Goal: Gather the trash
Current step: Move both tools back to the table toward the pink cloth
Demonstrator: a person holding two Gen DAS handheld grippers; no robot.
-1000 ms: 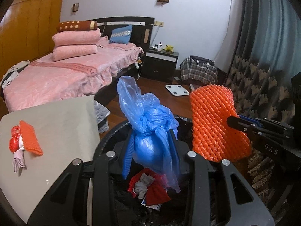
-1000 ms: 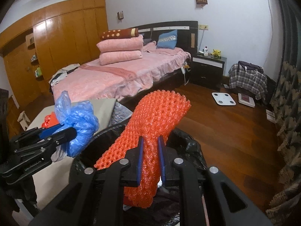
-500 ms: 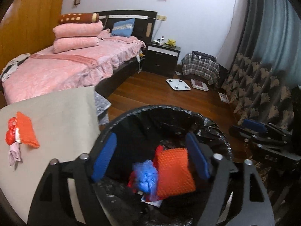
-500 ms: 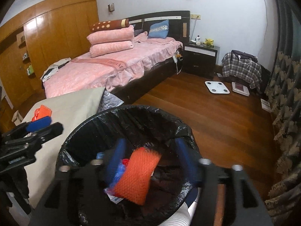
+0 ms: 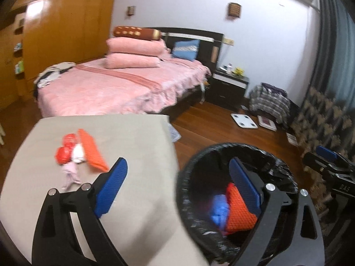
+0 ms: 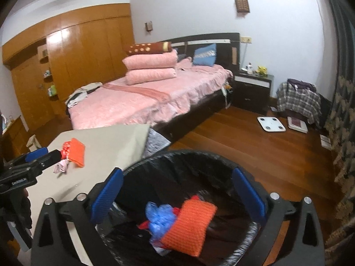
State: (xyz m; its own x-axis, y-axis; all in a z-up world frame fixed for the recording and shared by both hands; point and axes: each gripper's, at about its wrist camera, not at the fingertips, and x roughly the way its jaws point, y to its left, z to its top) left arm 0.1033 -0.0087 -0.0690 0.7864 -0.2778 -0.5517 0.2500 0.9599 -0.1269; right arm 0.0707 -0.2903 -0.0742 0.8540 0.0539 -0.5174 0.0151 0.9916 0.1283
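Item: left gripper (image 5: 177, 181); jaws spread wide, having just been opening; nothing between the pads; it hangs across the gap between table and bin, one blue finger over the grey table top, the other over the bin's mouth.

Item: right gripper (image 6: 177, 196); jaws likewise spread wide, just opened, empty; poised directly above the bin.

Item: bin (image 6: 224, 157); round, lined with black plastic, standing on the wooden floor just beside the table's corner; contents showing: an orange foam net (image 6: 190, 228) lying flat on top, a crumpled blue bag (image 6: 158, 217) touching it, some red scrap beneath.

Item: table (image 5: 137, 137); grey top, bearing the remaining trash.

Item: trash cluster (image 5: 81, 153); a second orange net, red wrappers and a pale twisted scrap, lying together in one heap; well apart from the bin, toward the table's far left.

Relation governing the next move, as a judgement: the cluster lies ahead and left of the left gripper, which is plainly the nearer of the two; the orange net's long axis runs diagonally, far-left to near-right, so the jaws would best close across its short width; the right gripper would have to cross over the bin and table.
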